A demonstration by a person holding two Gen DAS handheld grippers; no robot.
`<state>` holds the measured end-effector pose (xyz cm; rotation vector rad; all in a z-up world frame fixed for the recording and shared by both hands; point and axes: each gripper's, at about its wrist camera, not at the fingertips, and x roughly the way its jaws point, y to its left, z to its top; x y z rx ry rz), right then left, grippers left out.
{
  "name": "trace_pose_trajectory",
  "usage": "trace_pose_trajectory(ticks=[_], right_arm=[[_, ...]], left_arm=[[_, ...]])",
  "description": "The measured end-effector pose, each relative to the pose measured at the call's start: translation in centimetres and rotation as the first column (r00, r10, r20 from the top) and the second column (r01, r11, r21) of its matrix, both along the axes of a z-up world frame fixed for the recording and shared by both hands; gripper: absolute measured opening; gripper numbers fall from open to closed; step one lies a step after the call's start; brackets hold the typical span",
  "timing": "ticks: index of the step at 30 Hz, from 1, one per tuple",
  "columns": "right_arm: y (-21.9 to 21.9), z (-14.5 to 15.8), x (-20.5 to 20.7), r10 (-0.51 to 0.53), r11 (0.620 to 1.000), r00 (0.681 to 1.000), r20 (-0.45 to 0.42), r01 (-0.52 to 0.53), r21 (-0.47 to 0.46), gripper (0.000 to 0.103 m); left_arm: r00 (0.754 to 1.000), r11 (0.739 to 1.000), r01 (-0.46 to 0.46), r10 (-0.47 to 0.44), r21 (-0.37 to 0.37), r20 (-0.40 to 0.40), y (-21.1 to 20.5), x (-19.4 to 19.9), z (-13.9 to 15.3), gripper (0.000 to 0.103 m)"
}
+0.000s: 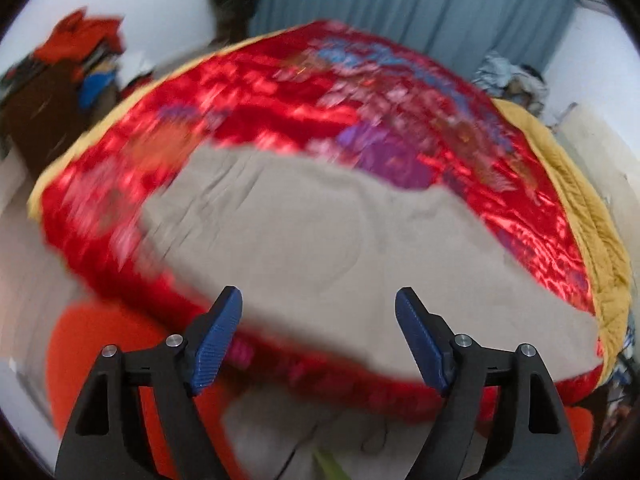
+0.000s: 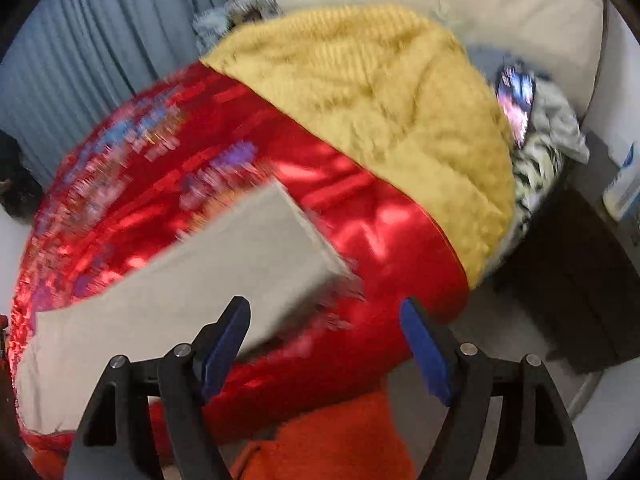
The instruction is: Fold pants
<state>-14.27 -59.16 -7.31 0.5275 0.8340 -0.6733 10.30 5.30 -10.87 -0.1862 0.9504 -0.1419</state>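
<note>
Beige-grey pants [image 1: 320, 240] lie spread flat on a shiny red quilt [image 1: 256, 92] on the bed. In the right wrist view the pants [image 2: 192, 276] stretch from lower left to a squared leg end near the middle. My left gripper [image 1: 319, 300] is open and empty, held above the near edge of the pants. My right gripper [image 2: 325, 312] is open and empty, just off the leg end, over the red quilt [image 2: 380, 208]. Both views are motion-blurred.
A mustard blanket [image 2: 360, 96] covers the bed's far right side. Orange fabric [image 2: 332, 436] lies below the bed edge. A dark cabinet [image 2: 580, 280] with a white bottle [image 2: 622, 184] stands at right. Blue curtains [image 1: 400, 4] hang behind; clothes are piled at left [image 1: 76, 56].
</note>
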Motion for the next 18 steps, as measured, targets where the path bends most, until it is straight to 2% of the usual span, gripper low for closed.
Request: trace_pose_trajectory(ticks=[2, 4, 6, 7, 10, 13, 14, 16, 17, 18], right_arm=[[2.3, 0.3, 2.3, 0.072, 0.997, 0.994, 0.078, -0.075, 0.031, 0.077], [4.2, -0.3, 4.7, 0.135, 0.987, 0.984, 0.117, -0.145, 0.076, 0.077], [6.3, -1.6, 7.5, 0.186, 0.963, 0.967, 0.176, -0.215, 0.161, 0.077], [6.9, -2.3, 8.3, 0.198, 0.952, 0.961, 0.191, -0.235, 0.197, 0.077], [8.8, -5.5, 10.4, 0.236, 0.904, 0.955, 0.179, -0.283, 0.319, 0.077], [9.4, -7.9, 10.7, 0.261, 0.885, 0.96, 0.104, -0.281, 0.37, 0.077], [9.3, -8.2, 10.4, 0.263, 0.881, 0.959, 0.105, -0.283, 0.38, 0.077], [8.8, -7.9, 10.0, 0.269, 0.883, 0.957, 0.113, -0.291, 0.368, 0.077], [8.6, -7.6, 9.9, 0.273, 0.887, 0.956, 0.11, -0.294, 0.356, 0.077], [8.1, -7.1, 9.9, 0.277, 0.889, 0.954, 0.117, -0.301, 0.344, 0.077]], left_arm=[[0.997, 0.996, 0.074, -0.074, 0.047, 0.001, -2.3, 2.4, -1.5, 0.08], [0.991, 0.978, 0.125, -0.118, 0.165, -0.057, -4.7, 3.9, -4.0, 0.073], [0.983, 0.927, 0.162, -0.12, 0.337, -0.141, -6.2, 4.4, -7.4, 0.058], [0.977, 0.907, 0.169, -0.102, 0.386, -0.19, -6.1, 4.3, -9.3, 0.058], [0.984, 0.934, 0.13, -0.082, 0.332, -0.157, -4.0, 3.2, -9.4, 0.059], [0.991, 0.948, 0.082, -0.045, 0.306, -0.126, -3.0, 2.6, -7.3, 0.058], [0.993, 0.953, 0.074, -0.044, 0.293, -0.109, -2.9, 2.6, -6.7, 0.058], [0.996, 0.965, 0.085, -0.074, 0.247, -0.055, -4.0, 2.2, -4.5, 0.065], [0.995, 0.967, 0.099, -0.092, 0.233, -0.04, -4.6, 2.3, -4.1, 0.072], [0.991, 0.969, 0.134, -0.133, 0.21, -0.017, -6.0, 2.4, -3.3, 0.075]])
